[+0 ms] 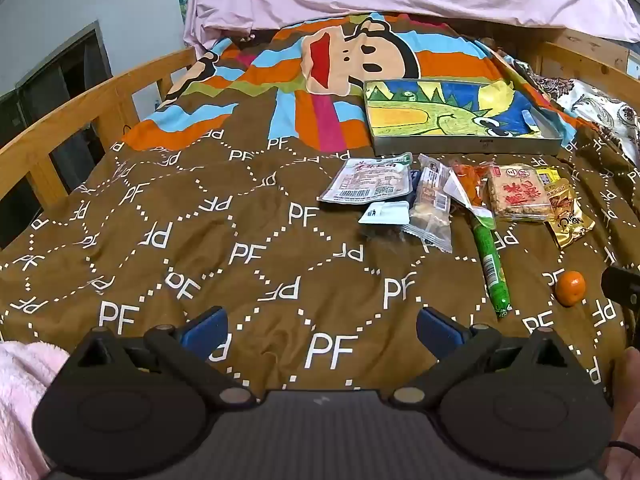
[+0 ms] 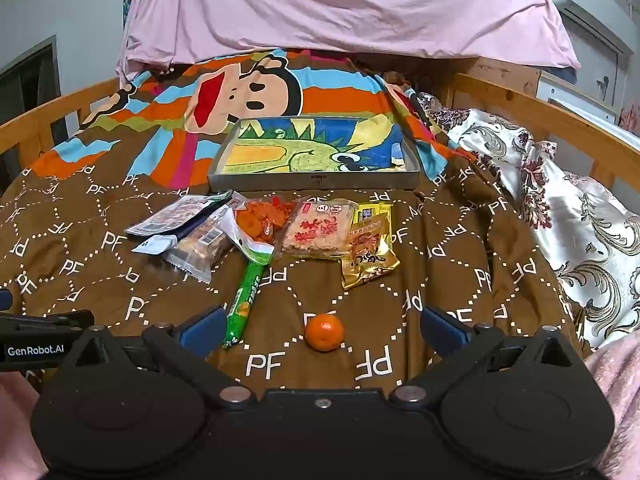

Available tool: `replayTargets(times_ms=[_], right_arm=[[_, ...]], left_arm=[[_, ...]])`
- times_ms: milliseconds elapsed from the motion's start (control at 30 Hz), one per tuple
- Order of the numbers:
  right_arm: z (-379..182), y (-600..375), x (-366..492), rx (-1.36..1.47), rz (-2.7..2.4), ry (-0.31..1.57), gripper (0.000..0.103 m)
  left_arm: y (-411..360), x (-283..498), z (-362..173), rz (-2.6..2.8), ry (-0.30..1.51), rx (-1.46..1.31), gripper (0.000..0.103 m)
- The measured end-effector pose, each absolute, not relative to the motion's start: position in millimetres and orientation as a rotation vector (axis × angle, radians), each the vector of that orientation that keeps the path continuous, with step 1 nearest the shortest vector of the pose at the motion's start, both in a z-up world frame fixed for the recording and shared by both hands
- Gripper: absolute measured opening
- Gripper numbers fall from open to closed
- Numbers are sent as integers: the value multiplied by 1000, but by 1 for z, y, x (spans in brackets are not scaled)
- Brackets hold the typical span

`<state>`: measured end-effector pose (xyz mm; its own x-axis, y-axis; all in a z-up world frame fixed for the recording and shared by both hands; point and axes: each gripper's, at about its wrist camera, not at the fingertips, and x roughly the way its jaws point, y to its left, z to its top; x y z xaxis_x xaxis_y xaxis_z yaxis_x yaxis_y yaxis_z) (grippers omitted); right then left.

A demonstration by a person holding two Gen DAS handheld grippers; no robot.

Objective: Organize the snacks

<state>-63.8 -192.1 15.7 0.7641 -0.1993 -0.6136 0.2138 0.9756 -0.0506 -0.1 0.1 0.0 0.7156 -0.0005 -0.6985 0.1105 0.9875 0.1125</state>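
Several snack packets lie in a row on the brown quilt (image 1: 248,264): a white pouch (image 1: 368,182), a clear biscuit pack (image 1: 430,208), an orange bag (image 2: 262,220), a rice cracker pack (image 2: 318,230) and a gold packet (image 2: 370,252). A green sausage stick (image 2: 244,300) and a small mandarin (image 2: 325,332) lie nearer. Behind them sits a shallow metal tray (image 2: 314,182) with a dragon drawing inside. My left gripper (image 1: 320,326) is open over bare quilt, left of the snacks. My right gripper (image 2: 320,326) is open, with the mandarin on the quilt between its fingers, untouched.
Wooden bed rails (image 1: 80,120) run along both sides. A pink sheet (image 2: 320,8) hangs at the far end. A floral cloth (image 2: 560,216) is bunched at the right. The left gripper's body (image 2: 36,340) shows at the left edge of the right wrist view.
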Motion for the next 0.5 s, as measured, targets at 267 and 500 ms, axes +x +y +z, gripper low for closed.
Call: replayTargets(times_ms=[267, 500], right_arm=[[16, -192, -64, 22, -224, 663, 102], [15, -192, -63, 23, -223, 665, 102]], left_arm=[[0, 0, 0, -59, 773, 157, 102], [0, 0, 0, -58, 772, 159, 102]])
